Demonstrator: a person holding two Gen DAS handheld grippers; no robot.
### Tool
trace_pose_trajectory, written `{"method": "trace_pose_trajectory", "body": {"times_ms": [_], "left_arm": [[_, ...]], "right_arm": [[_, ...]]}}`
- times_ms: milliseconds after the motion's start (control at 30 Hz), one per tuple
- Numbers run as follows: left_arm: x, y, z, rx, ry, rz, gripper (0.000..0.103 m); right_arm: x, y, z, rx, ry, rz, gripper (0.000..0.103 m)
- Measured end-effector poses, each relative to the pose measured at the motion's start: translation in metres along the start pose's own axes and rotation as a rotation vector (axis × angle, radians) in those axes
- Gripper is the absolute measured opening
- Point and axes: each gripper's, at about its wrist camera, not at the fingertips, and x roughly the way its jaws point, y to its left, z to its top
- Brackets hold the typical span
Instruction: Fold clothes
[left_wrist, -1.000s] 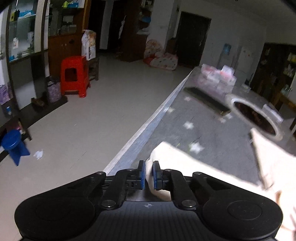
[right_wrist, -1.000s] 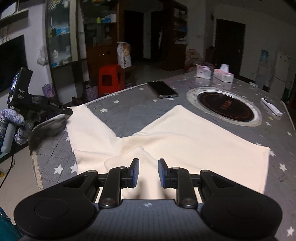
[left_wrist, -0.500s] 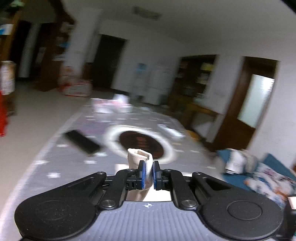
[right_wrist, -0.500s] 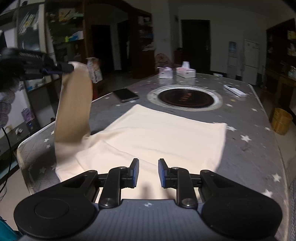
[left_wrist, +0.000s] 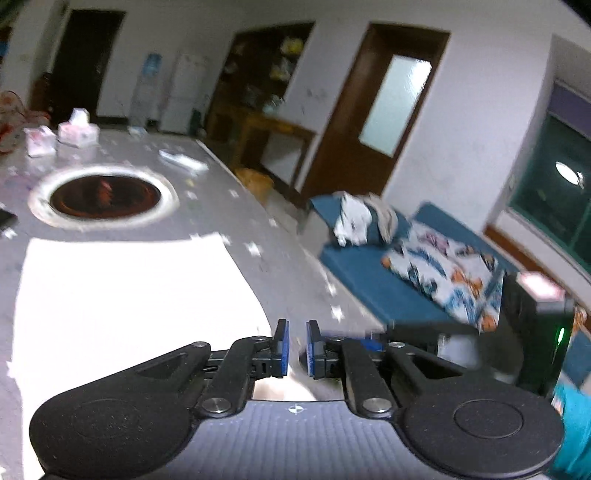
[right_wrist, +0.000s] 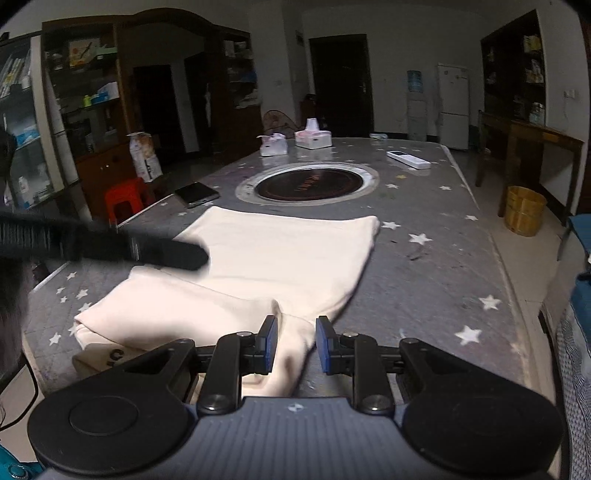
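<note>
Sleeve folded across: the cream garment (right_wrist: 266, 266) lies flat on the starred surface (right_wrist: 436, 266). Left tool (left_wrist: 294, 346) has just been opening, nothing between its jaws. Right tool (right_wrist: 293, 345) straddles the near cloth, jaws slightly apart, not pinching. Next, grab that near edge squarely.

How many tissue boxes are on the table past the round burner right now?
2. Both sit at the far end of the table, beyond the round burner: the tissue box on the right, the second tissue box just left of it. Nothing seems to hide more.
</note>
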Motion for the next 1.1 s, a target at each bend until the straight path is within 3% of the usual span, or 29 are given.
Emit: {"method": "trace_pose_trajectory", "body": {"times_ms": [167,367,567,867,933,1100], "left_arm": [[-0.006,0.012,-0.014,0.004,0.042,0.031,0.023],[-0.033,0.062,-0.021,-0.052,0.031,0.191,0.023],[-0.055,0.108,-0.035,-0.108,0.047,0.305,0.023],[-0.068,0.129,-0.049,-0.108,0.043,0.300,0.023],[-0.068,0.131,-0.049,-0.102,0.044,0.297,0.024],[-0.069,0.135,-0.049,-0.084,0.047,0.293,0.025]], "right_arm": [[-0.001,0.000,0.001,0.007,-0.001,-0.004,0.022],[0.016,0.011,0.002,-0.003,0.036,0.044,0.022],[0.037,0.018,-0.004,0.024,0.105,0.071,0.022],[0.038,0.027,-0.005,0.000,0.142,0.034,0.022],[0.038,0.030,-0.003,-0.011,0.150,0.030,0.010],[0.018,0.043,0.006,-0.017,0.109,0.054,0.007]]}}
